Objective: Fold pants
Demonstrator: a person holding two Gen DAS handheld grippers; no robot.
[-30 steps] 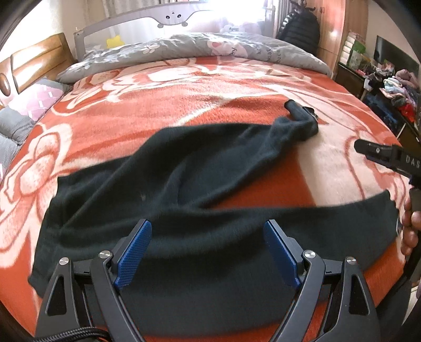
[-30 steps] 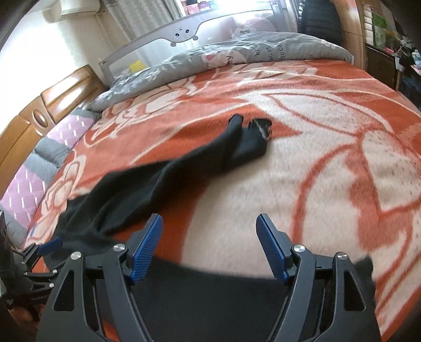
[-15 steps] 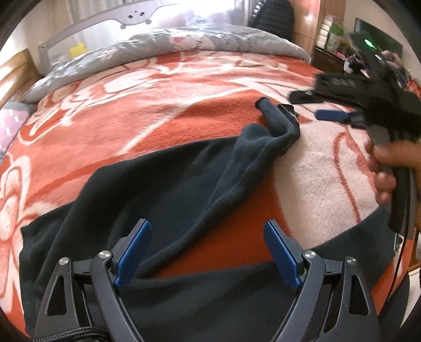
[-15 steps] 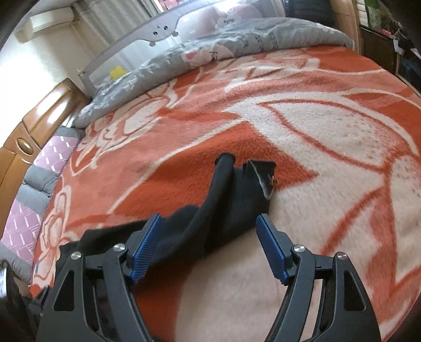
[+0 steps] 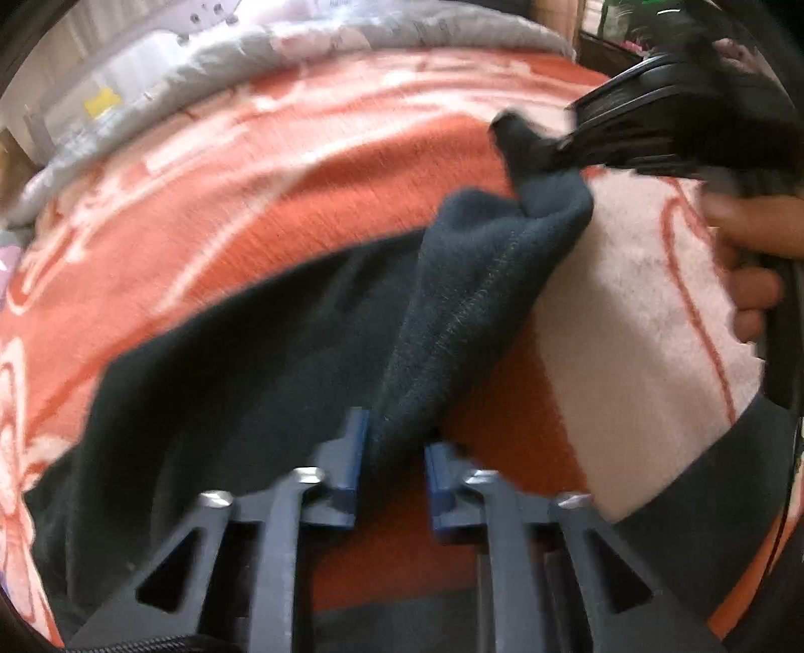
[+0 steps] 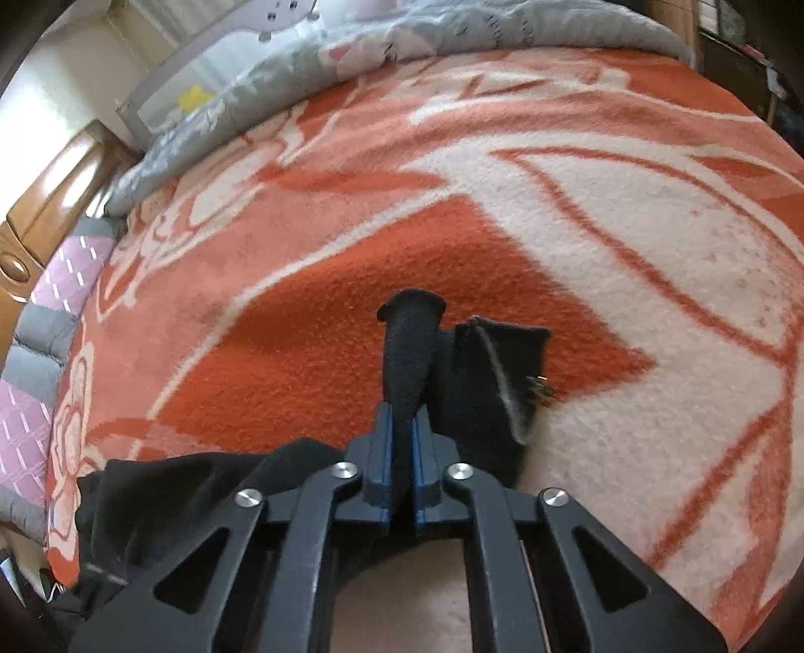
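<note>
Dark pants (image 5: 241,361) lie spread across an orange and white blanket. One leg (image 5: 467,291) runs up and to the right as a raised ridge. My left gripper (image 5: 392,457) is shut on that leg partway along it. My right gripper (image 6: 400,447) is shut on the leg's cuff end (image 6: 409,341), and it also shows in the left wrist view (image 5: 568,150) at the upper right. The other leg (image 5: 713,482) lies along the near right edge of the bed.
The blanket (image 6: 603,211) covers the bed. A grey quilt (image 6: 452,35) is bunched along the far side. A wooden headboard (image 6: 55,181) and pink pillows (image 6: 30,402) are on the left. A hand (image 5: 743,271) holds the right gripper.
Both grippers were open and have closed on the upper pant leg. The right one moved forward to the cuff; the left one moved in on the mid-leg fold.
</note>
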